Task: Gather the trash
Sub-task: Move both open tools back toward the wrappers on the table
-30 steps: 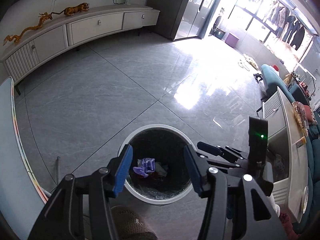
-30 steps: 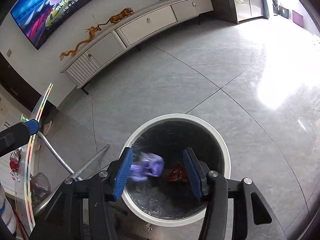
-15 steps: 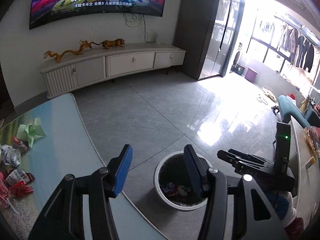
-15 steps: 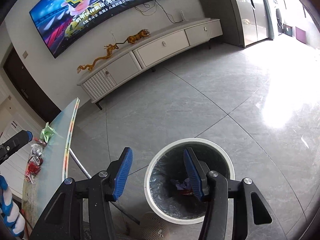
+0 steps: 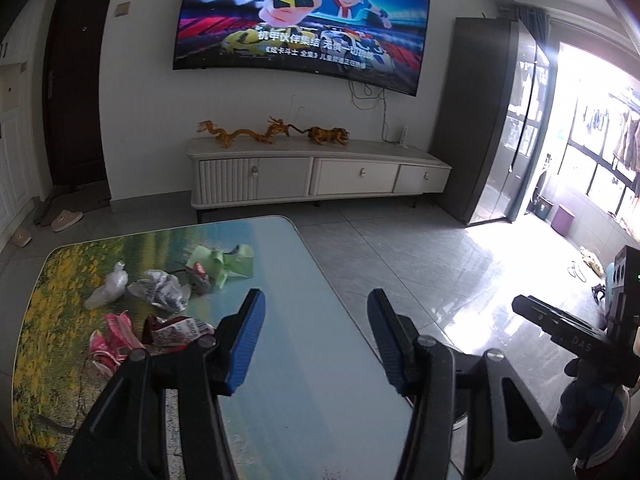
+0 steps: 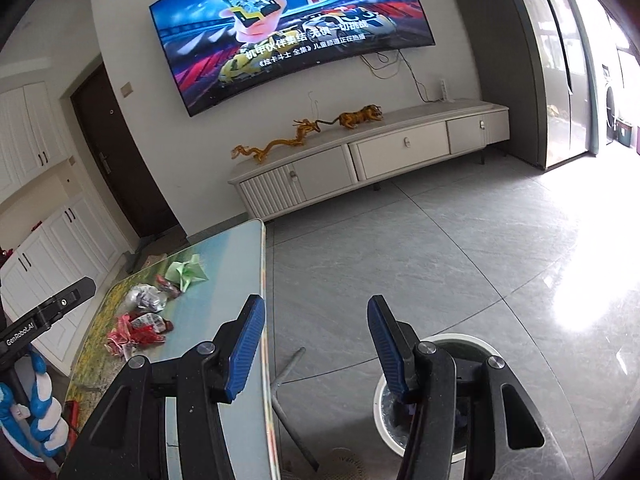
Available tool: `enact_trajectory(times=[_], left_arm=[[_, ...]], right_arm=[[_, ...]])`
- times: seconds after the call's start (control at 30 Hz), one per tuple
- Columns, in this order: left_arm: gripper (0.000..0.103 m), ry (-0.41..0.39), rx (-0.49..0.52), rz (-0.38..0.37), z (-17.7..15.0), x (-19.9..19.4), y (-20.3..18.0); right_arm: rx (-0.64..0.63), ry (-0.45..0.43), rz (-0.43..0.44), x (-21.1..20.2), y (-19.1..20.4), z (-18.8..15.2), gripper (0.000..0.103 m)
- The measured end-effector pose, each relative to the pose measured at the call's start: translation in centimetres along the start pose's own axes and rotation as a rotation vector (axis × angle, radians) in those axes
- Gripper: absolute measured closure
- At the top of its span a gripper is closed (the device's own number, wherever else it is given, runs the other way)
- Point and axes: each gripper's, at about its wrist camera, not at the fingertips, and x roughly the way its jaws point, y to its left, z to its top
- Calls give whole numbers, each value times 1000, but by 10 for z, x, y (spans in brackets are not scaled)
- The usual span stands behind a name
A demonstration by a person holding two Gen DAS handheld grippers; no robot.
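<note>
1. On the table (image 5: pixel 320 360), a printed landscape top, yellow flowers at left, pale blue at right; grey tiled floor (image 6: pixel 460 260) beyond, white TV cabinet (image 5: pixel 316 172) under a wall screen (image 5: pixel 300 20) on the far wall.
2. Trash (image 5: pixel 160 300) lies at the table's left-far part: green paper, clear crumpled plastic, red and pink wrappers, close together.
3. Bin (image 6: pixel 460 344), white-rimmed, stands on the floor right of the table.
4. Left gripper (image 5: pixel 316 340) partly open, empty, over the table.
5. Right gripper (image 6: pixel 316 344) partly open, empty, above the floor beside the table edge.
</note>
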Motion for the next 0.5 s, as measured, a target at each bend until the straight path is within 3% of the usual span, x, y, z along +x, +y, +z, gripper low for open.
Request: enact_trajectory(times=[0.17, 0.33, 0.5], left_arm=[[52, -63, -40, 70, 10, -39, 34], [52, -167, -33, 157, 36, -94, 44], [52, -234, -70, 174, 65, -135, 54]], right_arm=[[-63, -20, 39, -5, 40, 9, 52], [-133, -67, 95, -20, 84, 26, 52], [-202, -123, 145, -37, 125, 48, 52]])
